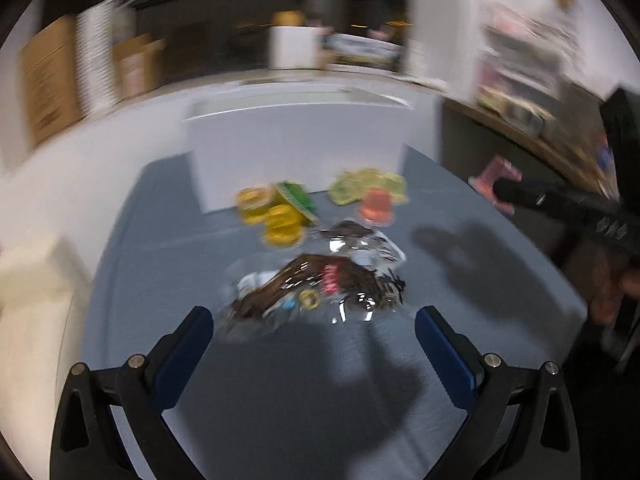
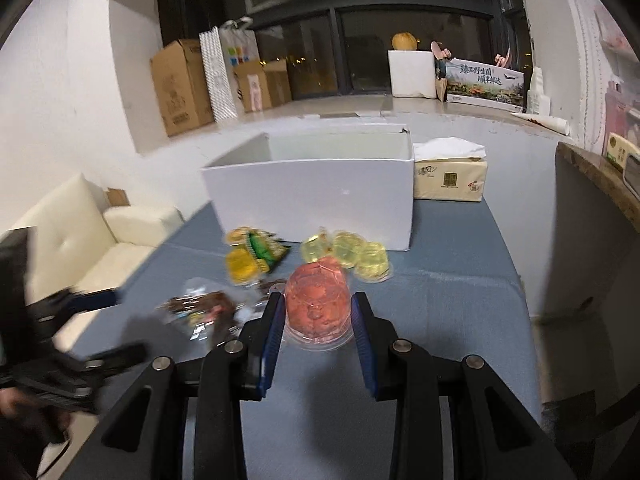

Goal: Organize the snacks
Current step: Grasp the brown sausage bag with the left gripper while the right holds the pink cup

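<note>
My right gripper [image 2: 318, 304] is shut on a pink jelly cup [image 2: 316, 300], held above the blue table [image 2: 460, 300]. In the left wrist view the same gripper [image 1: 500, 190] comes in from the right with the pink cup [image 1: 496, 172] at its tip. Another pink jelly cup [image 1: 376, 206] stands on the table. My left gripper [image 1: 314, 320] is open, just short of the brown snack packets in clear wrap [image 1: 320, 280]. Yellow jelly cups [image 2: 240, 266], a green packet [image 2: 266, 248] and pale yellow-green cups [image 2: 360, 256] lie before the open white box [image 2: 308, 196].
A tissue pack [image 2: 450, 180] sits to the right of the box. A cream sofa [image 2: 80, 240] is left of the table, and a wooden shelf [image 2: 600, 176] is at the right. Cardboard boxes [image 2: 180, 84] line the windowsill behind.
</note>
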Action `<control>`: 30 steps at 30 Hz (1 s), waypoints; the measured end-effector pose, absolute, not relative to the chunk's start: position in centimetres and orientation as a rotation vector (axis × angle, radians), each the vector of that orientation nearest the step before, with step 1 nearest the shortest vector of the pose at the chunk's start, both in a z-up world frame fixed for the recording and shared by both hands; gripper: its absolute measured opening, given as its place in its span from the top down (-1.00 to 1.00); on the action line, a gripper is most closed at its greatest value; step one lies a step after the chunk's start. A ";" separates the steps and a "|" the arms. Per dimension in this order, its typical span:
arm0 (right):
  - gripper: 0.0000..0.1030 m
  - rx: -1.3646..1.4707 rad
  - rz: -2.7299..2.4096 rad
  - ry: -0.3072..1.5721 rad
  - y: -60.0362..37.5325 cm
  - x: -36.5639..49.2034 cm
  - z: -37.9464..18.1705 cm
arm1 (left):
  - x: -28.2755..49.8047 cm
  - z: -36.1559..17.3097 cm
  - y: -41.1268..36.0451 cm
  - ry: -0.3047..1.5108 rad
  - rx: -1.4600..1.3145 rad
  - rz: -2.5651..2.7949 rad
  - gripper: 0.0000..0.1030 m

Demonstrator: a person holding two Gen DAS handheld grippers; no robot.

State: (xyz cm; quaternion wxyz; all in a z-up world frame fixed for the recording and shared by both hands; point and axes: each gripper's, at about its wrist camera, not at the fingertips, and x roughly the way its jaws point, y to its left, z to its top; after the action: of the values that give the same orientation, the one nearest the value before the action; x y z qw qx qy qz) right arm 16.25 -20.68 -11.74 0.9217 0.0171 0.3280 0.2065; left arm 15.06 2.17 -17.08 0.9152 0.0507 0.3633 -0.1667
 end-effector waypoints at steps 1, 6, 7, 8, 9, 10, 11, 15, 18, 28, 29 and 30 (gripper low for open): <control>0.29 0.034 0.427 0.672 -20.8 15.7 -11.7 | 15.7 -17.3 2.1 0.741 0.171 -0.406 -1.00; 0.29 0.034 0.433 0.673 -21.0 13.8 -11.5 | 19.0 -17.4 2.8 0.769 0.341 -0.606 -1.00; 0.29 0.036 0.430 0.671 -21.0 13.6 -11.4 | 19.8 -17.5 3.0 0.784 0.361 -0.656 -1.00; 0.29 0.048 0.430 0.669 -21.0 13.4 -11.3 | 20.7 -17.6 3.0 0.810 0.383 -0.705 -1.00; 0.29 0.051 0.427 0.668 -21.0 13.3 -11.2 | 21.5 -17.8 3.1 0.836 0.402 -0.743 -1.00; 0.29 0.051 0.419 0.666 -21.0 13.1 -11.1 | 22.1 -18.0 3.0 0.860 0.425 -0.790 -1.00; 0.29 0.055 0.414 0.667 -21.0 13.0 -11.0 | 22.6 -18.1 2.8 0.880 0.450 -0.836 -1.00; 0.29 0.044 0.392 0.678 -21.1 12.8 -10.9 | 23.2 -18.7 1.8 0.923 0.568 -0.958 -1.00; 0.29 0.059 0.377 0.687 -21.3 12.8 -10.8 | 23.6 -19.6 1.4 0.938 0.650 -1.008 -1.00; 0.29 0.053 0.355 0.734 -19.9 13.4 -11.3 | 26.2 -22.2 2.3 0.959 0.605 -1.082 -1.00; 0.29 0.053 0.353 0.739 -19.8 13.5 -11.4 | 26.2 -22.3 2.4 0.953 0.599 -1.086 -0.99; 0.29 0.047 0.348 0.743 -19.6 13.6 -11.5 | 26.2 -22.3 2.4 0.942 0.598 -1.089 -0.99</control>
State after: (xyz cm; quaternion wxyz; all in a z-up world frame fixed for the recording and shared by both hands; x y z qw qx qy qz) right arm 13.58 -19.59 -11.52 0.9167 0.0229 0.3613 0.1690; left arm 26.21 2.44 -22.30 0.7112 0.2698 0.4248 -0.4908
